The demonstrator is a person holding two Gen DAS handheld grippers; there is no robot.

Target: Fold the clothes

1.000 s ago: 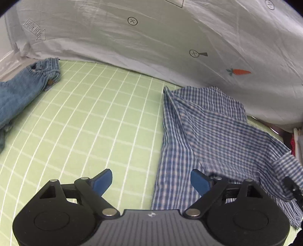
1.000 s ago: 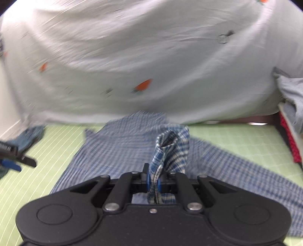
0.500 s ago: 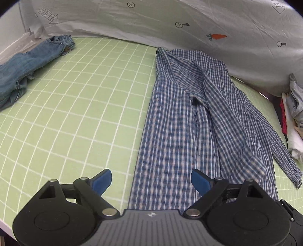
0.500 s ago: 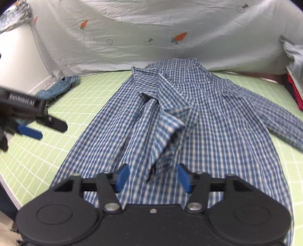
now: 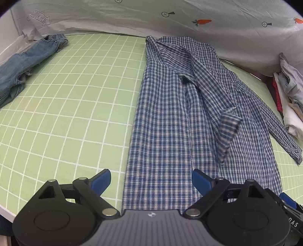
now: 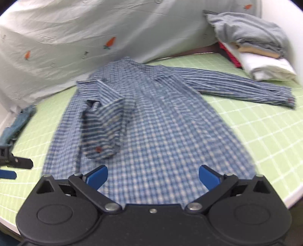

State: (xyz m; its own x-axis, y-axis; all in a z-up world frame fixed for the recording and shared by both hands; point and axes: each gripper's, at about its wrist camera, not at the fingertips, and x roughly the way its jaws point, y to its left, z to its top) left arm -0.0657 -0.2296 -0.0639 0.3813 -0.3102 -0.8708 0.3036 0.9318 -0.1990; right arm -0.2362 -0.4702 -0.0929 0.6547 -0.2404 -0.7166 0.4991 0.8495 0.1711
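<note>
Clearly soft and light, the blue-and-white checked cotton shirt (image 5: 166, 121) lies spread lengthwise on the green grid-lined surface (image 5: 75, 94), collar toward the far white sheet backdrop (image 5: 132, 17). One sleeve is folded across the body, its cuff (image 6: 102, 140) lying on the front panel; the other sleeve (image 6: 242, 87) stretches out sideways toward the stack of folded laundry (image 6: 265, 62). Such fabric will likely drape and slide, so a pinch should take a doubled edge: the outstretched cuff, a shoulder seam or the hem corners nearest the cameras.

The left tongs (image 5: 151, 179) stand wide apart above the hem with nothing between them. The right tongs (image 6: 153, 176) have just been opening and now gape fully, clear of the cloth. A pair of blue denim jeans (image 5: 22, 64) lies well apart at the far left.
</note>
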